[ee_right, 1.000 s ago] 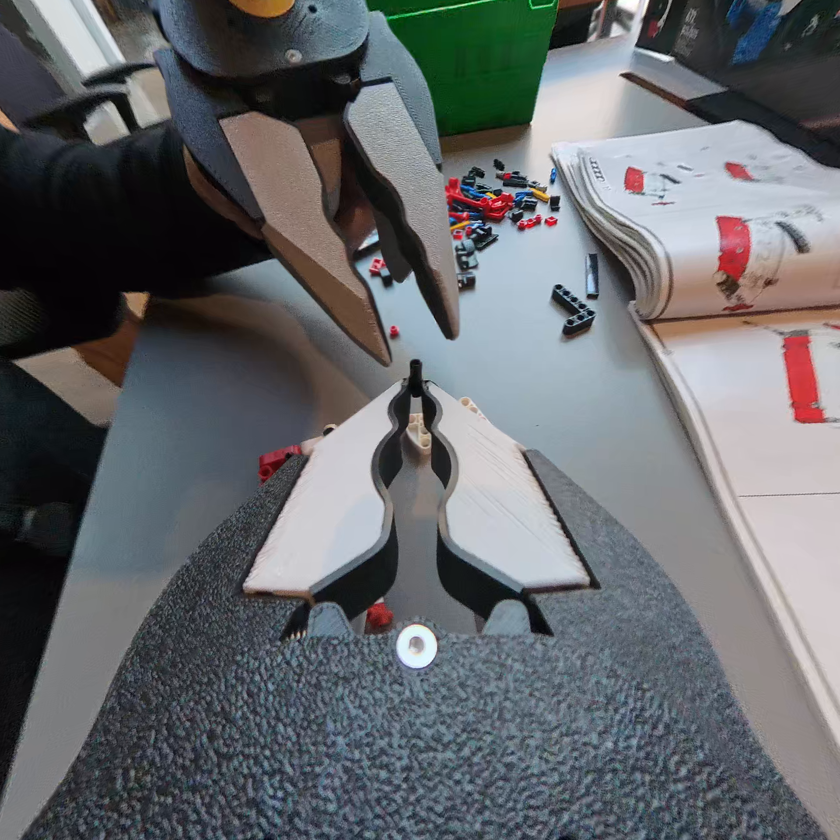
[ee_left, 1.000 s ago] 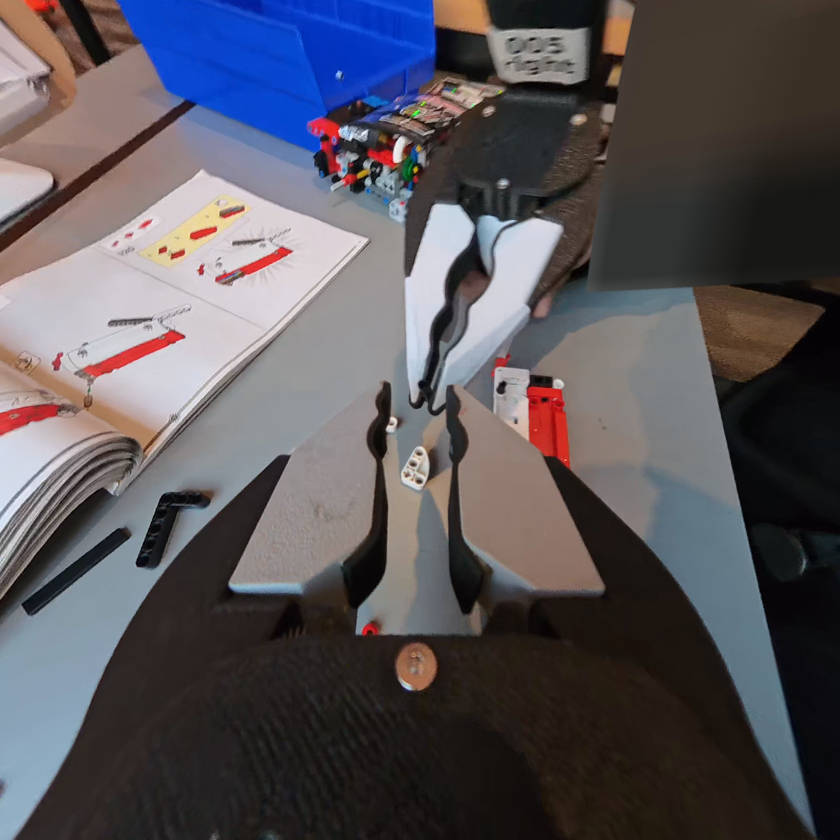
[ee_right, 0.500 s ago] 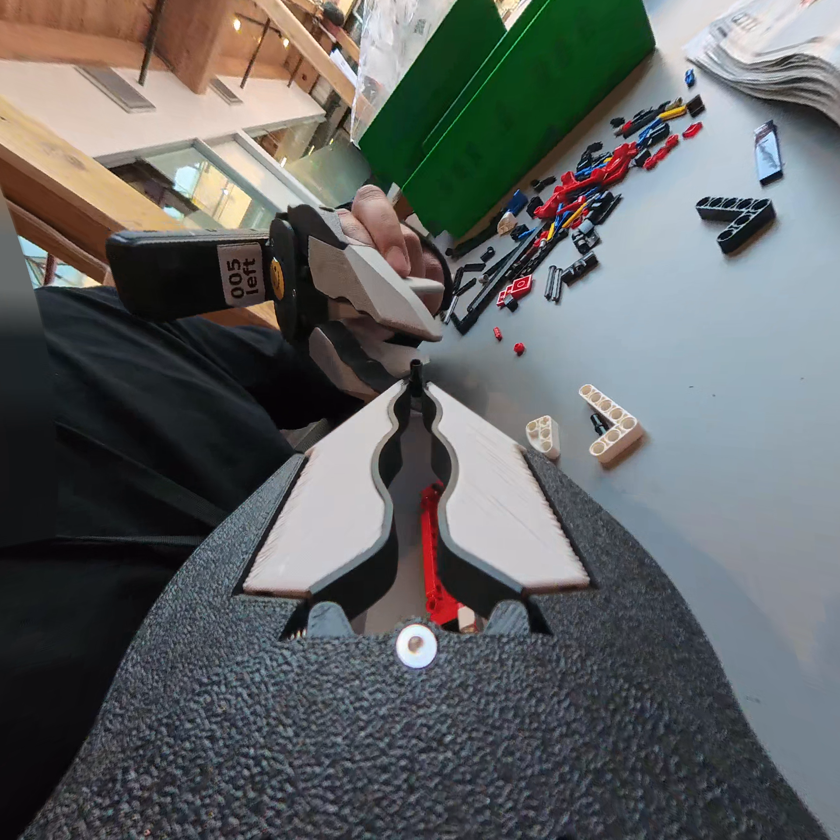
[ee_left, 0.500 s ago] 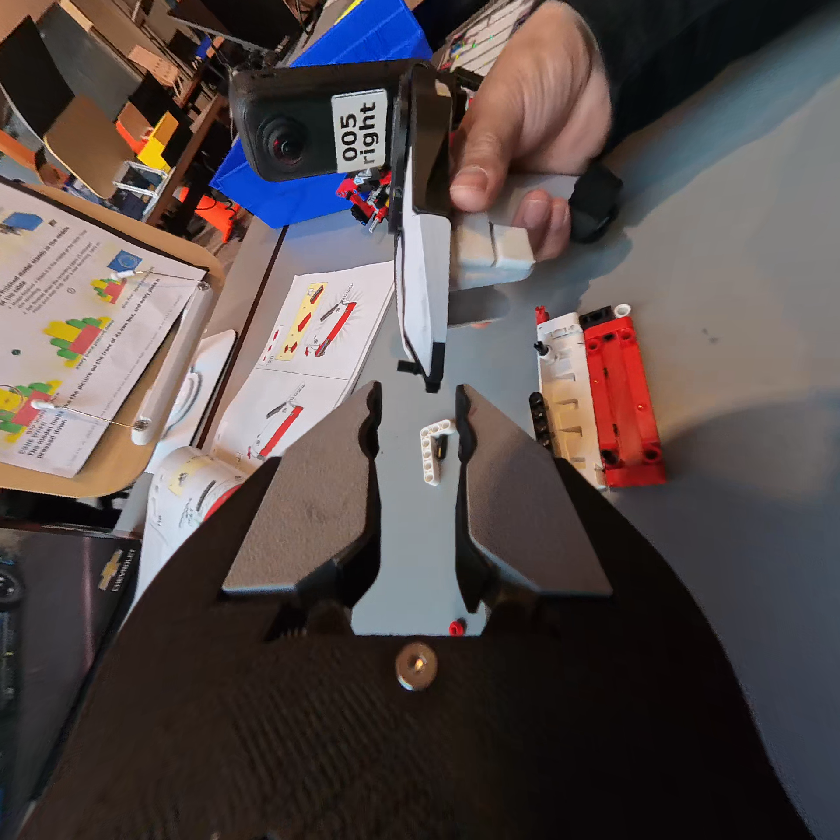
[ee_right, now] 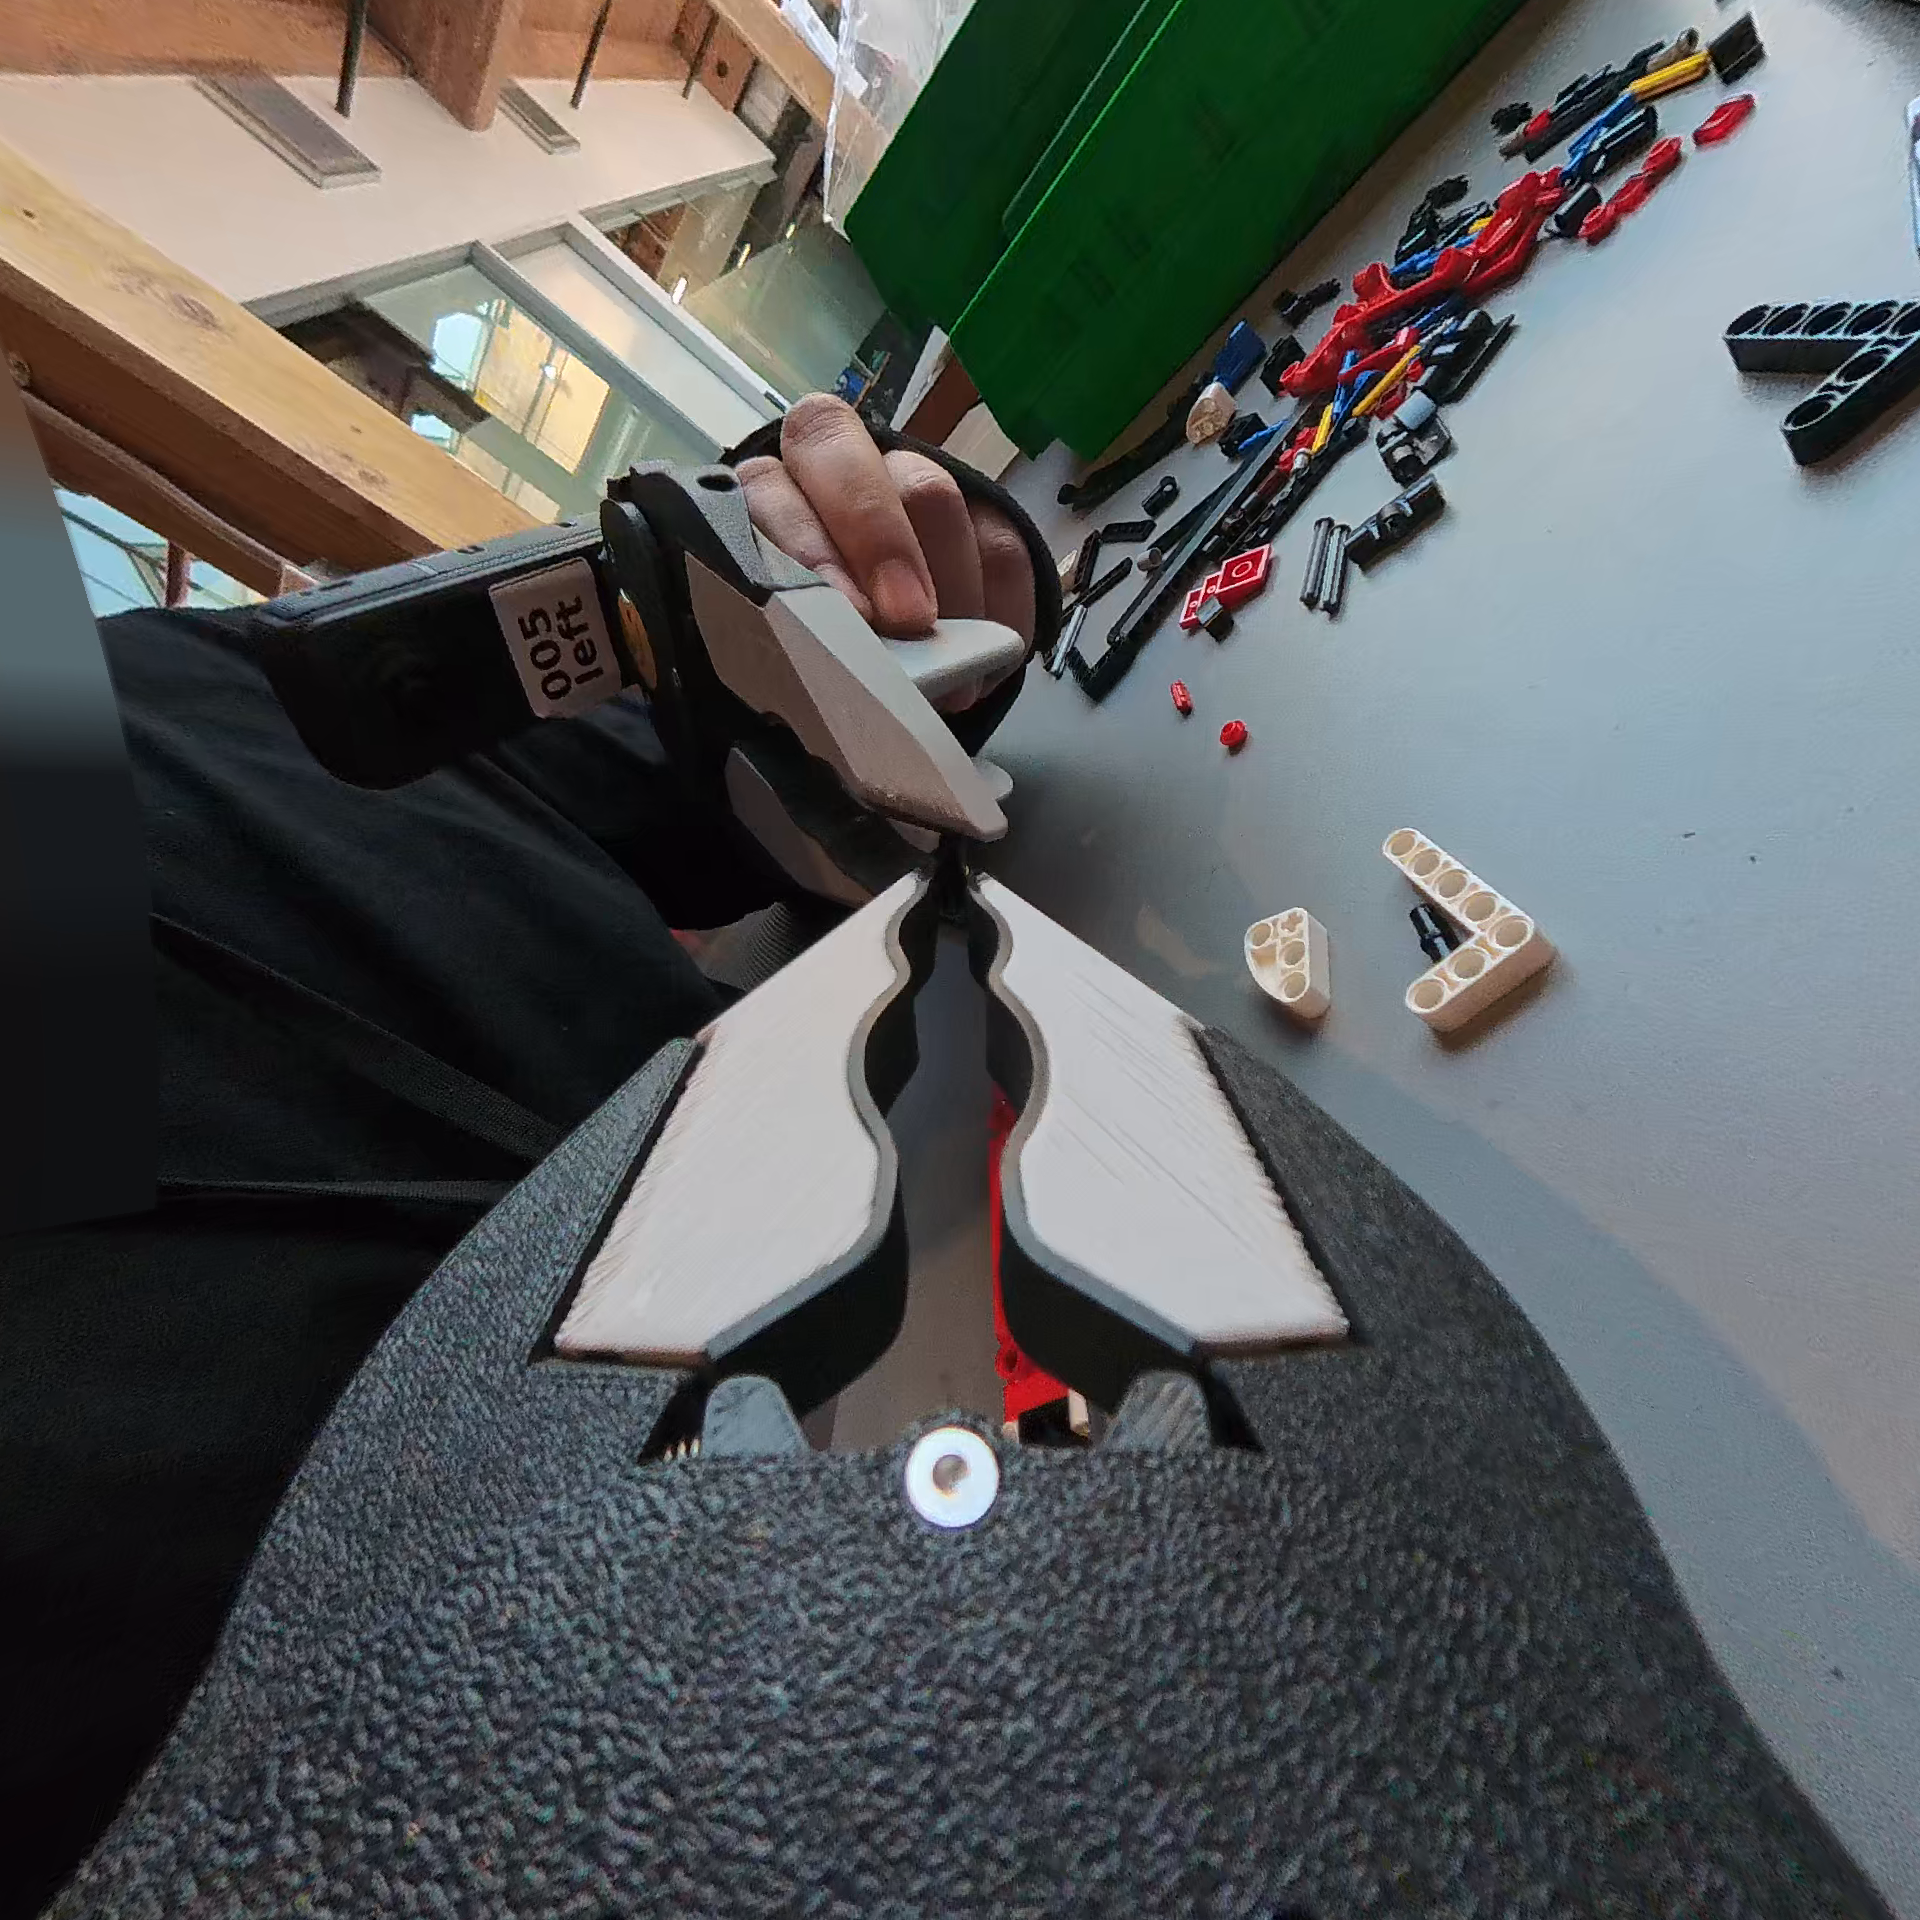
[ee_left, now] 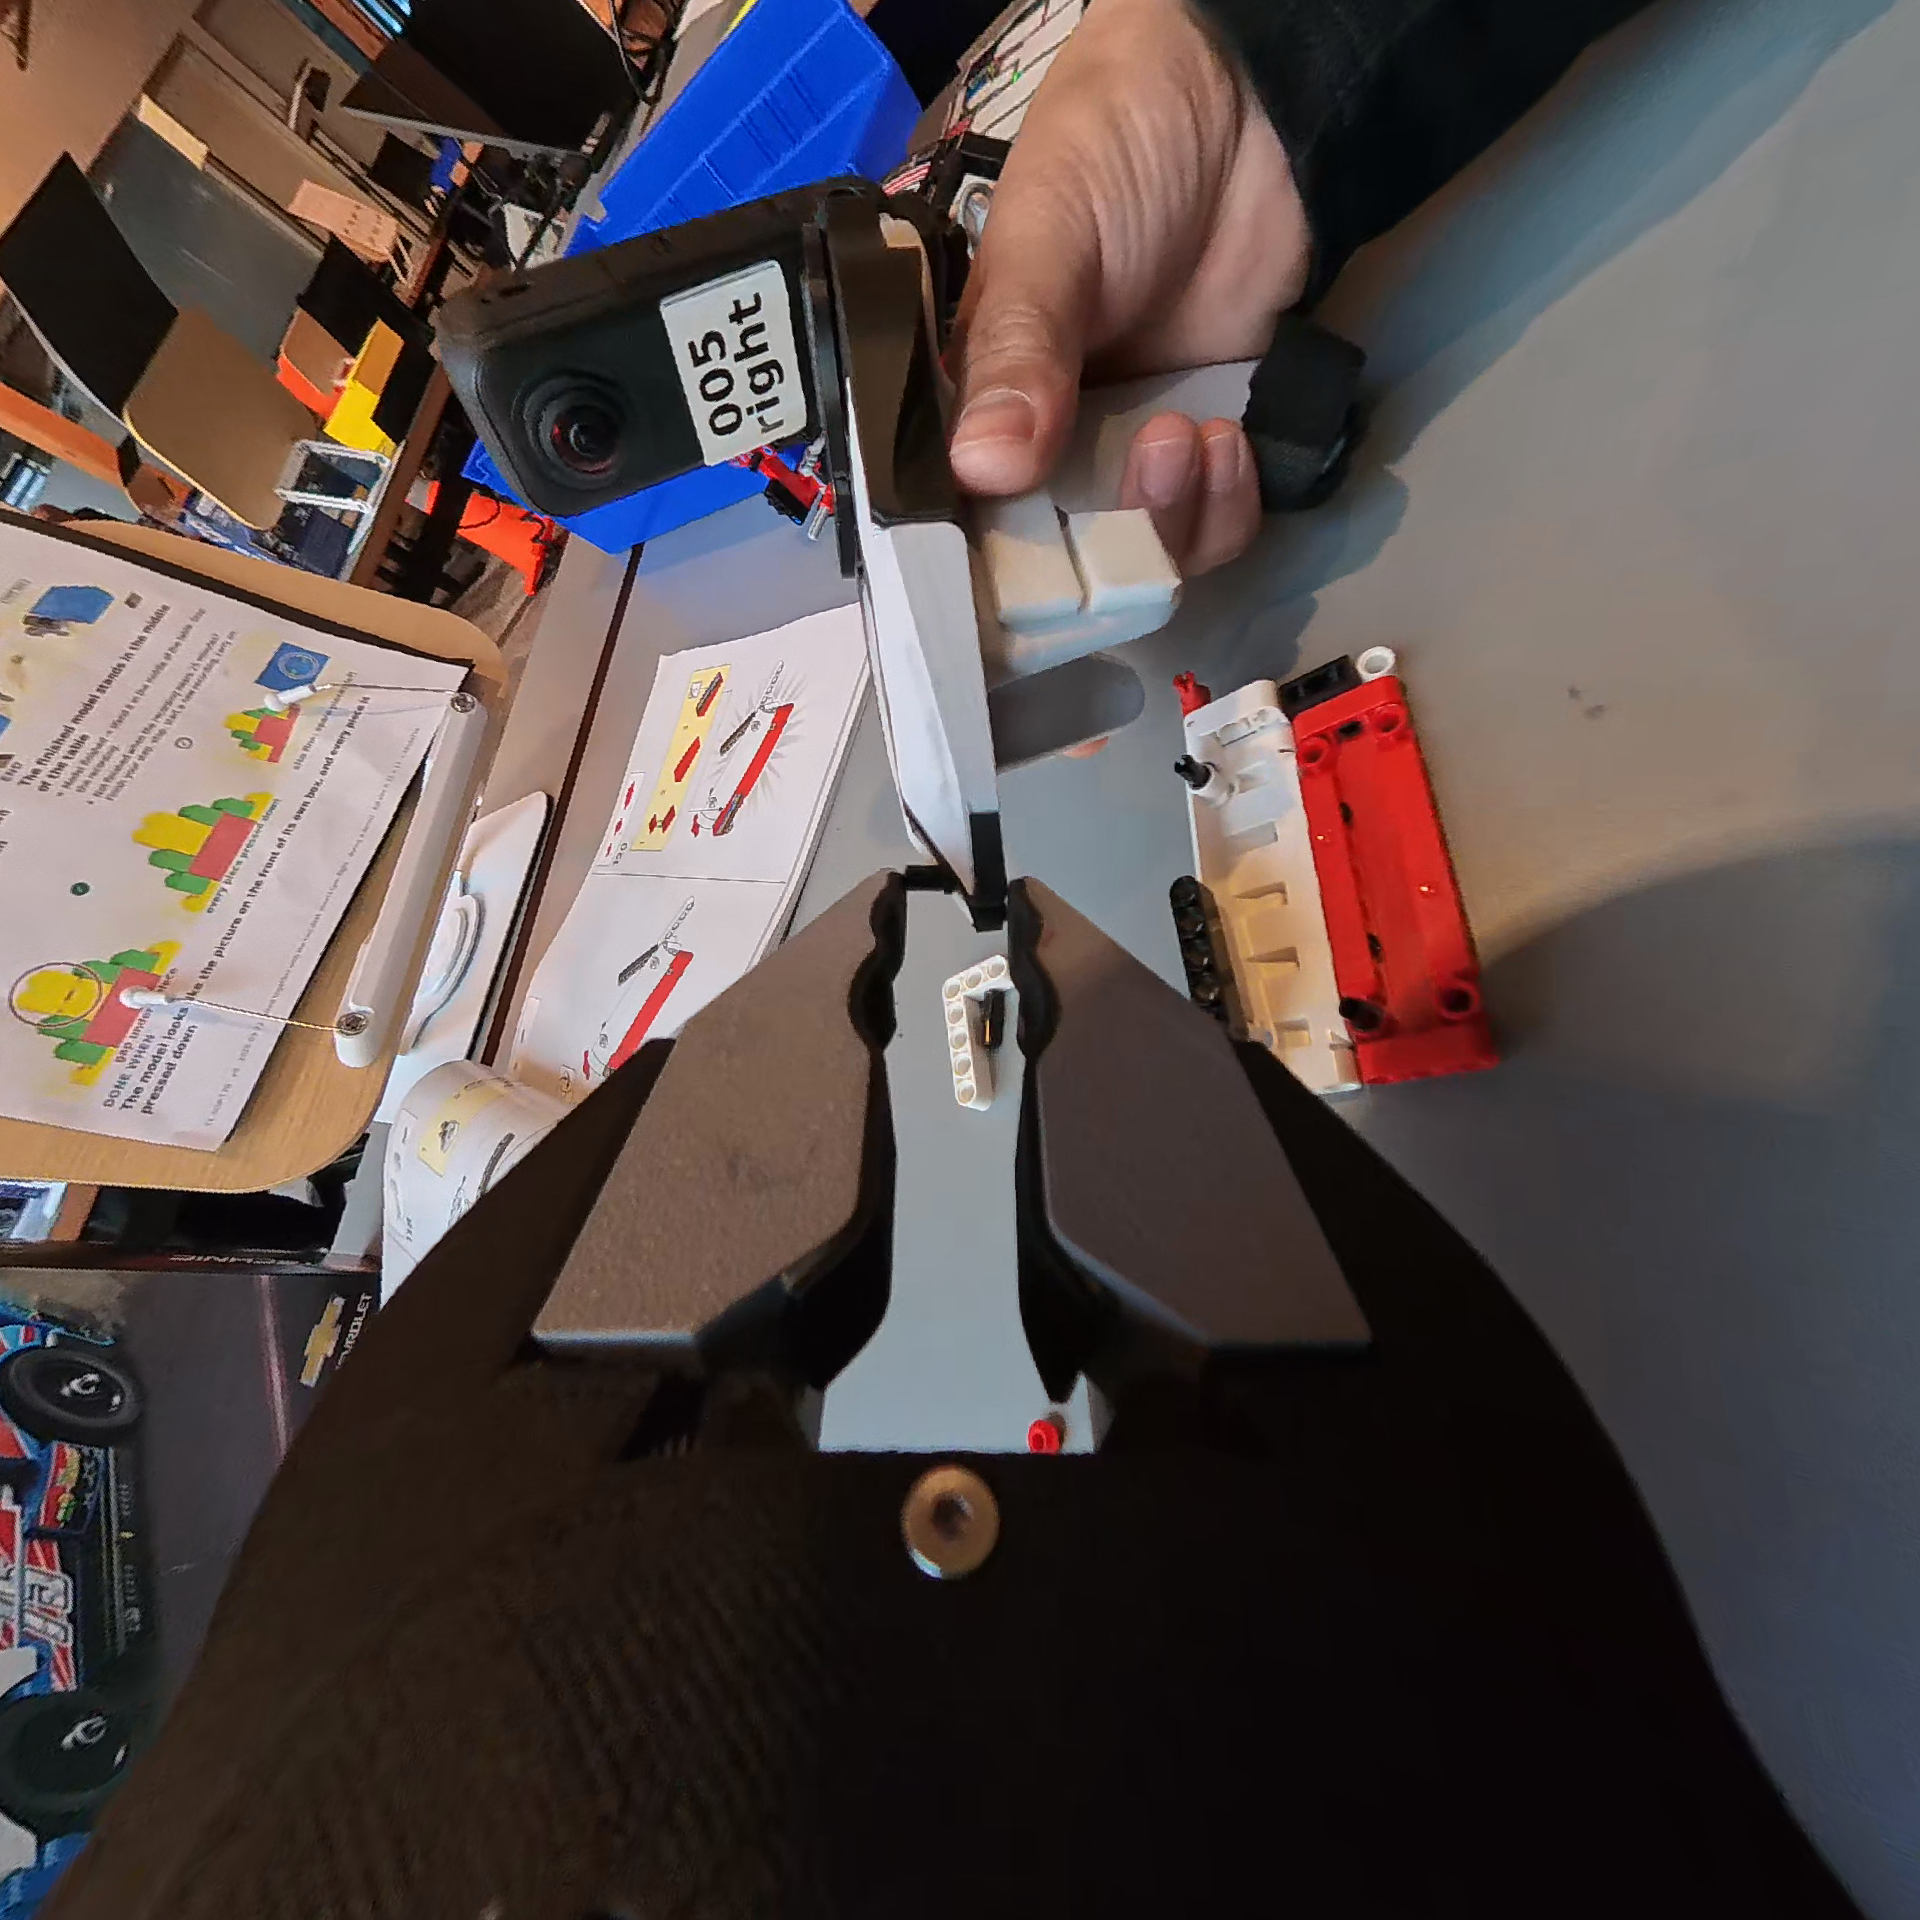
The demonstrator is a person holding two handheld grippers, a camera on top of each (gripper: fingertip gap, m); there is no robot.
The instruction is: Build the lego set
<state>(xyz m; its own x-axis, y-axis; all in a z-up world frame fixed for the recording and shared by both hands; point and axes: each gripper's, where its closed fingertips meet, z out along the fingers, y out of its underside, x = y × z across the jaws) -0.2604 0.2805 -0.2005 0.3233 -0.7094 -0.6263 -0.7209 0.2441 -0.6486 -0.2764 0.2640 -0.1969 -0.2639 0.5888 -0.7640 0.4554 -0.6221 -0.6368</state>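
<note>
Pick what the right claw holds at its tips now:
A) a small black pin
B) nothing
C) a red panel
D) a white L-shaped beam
A: the right claw is shut on a small black pin that pokes out beyond its tips, while the white L-shaped beam lies apart on the table.

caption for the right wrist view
Right gripper pinches a small black pin towards the open left gripper above the table.
</note>
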